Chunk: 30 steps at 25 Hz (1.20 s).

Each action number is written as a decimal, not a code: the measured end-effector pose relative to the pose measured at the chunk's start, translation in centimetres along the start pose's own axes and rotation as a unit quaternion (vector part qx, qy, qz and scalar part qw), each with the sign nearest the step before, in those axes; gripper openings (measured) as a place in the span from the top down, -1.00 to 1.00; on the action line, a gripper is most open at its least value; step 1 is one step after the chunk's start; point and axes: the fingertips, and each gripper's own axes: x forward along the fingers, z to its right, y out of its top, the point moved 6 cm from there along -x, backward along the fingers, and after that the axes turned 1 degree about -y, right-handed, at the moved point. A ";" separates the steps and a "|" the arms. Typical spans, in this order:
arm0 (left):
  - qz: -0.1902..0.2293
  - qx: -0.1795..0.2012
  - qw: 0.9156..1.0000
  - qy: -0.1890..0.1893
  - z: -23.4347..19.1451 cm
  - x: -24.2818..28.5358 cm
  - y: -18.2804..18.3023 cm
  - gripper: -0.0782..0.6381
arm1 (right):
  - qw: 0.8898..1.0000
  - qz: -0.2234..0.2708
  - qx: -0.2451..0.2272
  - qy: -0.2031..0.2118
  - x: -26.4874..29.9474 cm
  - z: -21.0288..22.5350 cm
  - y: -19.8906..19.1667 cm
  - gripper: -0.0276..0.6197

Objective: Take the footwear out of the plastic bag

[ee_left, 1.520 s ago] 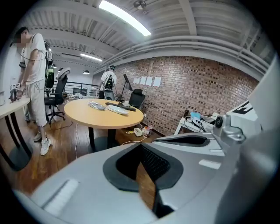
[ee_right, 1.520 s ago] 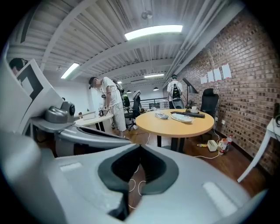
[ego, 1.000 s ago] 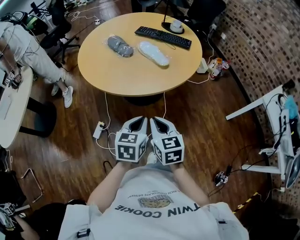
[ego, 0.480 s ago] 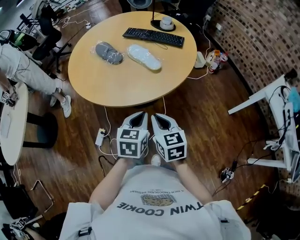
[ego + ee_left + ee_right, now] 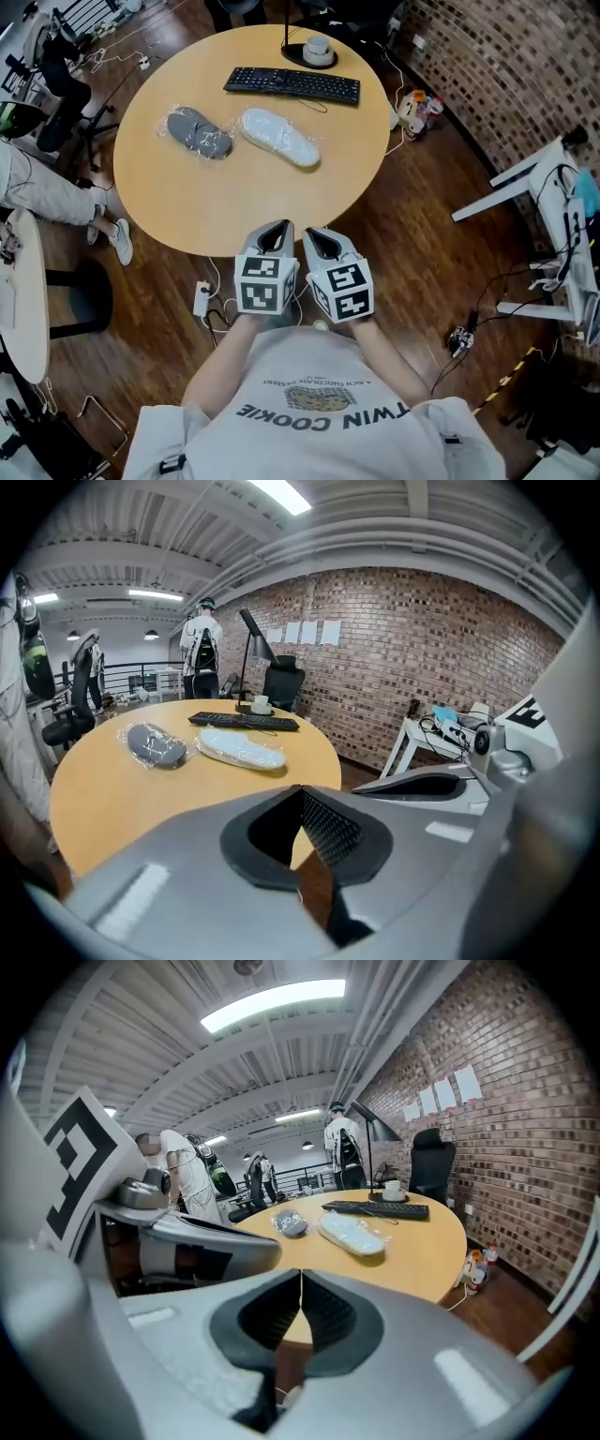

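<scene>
**Bagged slippers lie ahead, across the worktop**

My left hand-held gripper (image 5: 274,228) and right hand-held gripper (image 5: 319,232) are both closed on nothing, side by side at the near edge of the worktop (image 5: 234,202). The white slipper (image 5: 279,139), in its plastic bag, lies well ahead, roughly in line with the left one, its long axis slanting across my reach. The grey slipper (image 5: 197,133) sits beside it, further left, so I judge the left one nearer.
</scene>
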 end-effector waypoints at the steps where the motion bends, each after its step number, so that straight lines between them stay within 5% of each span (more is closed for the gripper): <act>1: -0.004 0.004 1.000 -0.001 -1.3 0.6 0.6 0.76 | 1.000 -0.002 0.003 -0.004 1.2 0.1 0.6 0.91; 13: -0.015 0.056 0.998 0.001 -17.6 5.4 8.4 0.76 | 0.996 -0.012 0.043 -0.074 11.2 1.9 5.8 0.91; 21: -0.029 0.106 0.994 -0.014 -23.2 11.0 12.1 0.76 | 0.993 -0.024 0.085 -0.084 13.1 3.6 6.1 0.89; 30: -0.073 0.121 0.990 -0.018 -27.2 17.9 11.9 0.76 | 0.986 -0.020 0.135 -0.100 14.9 7.9 5.9 0.79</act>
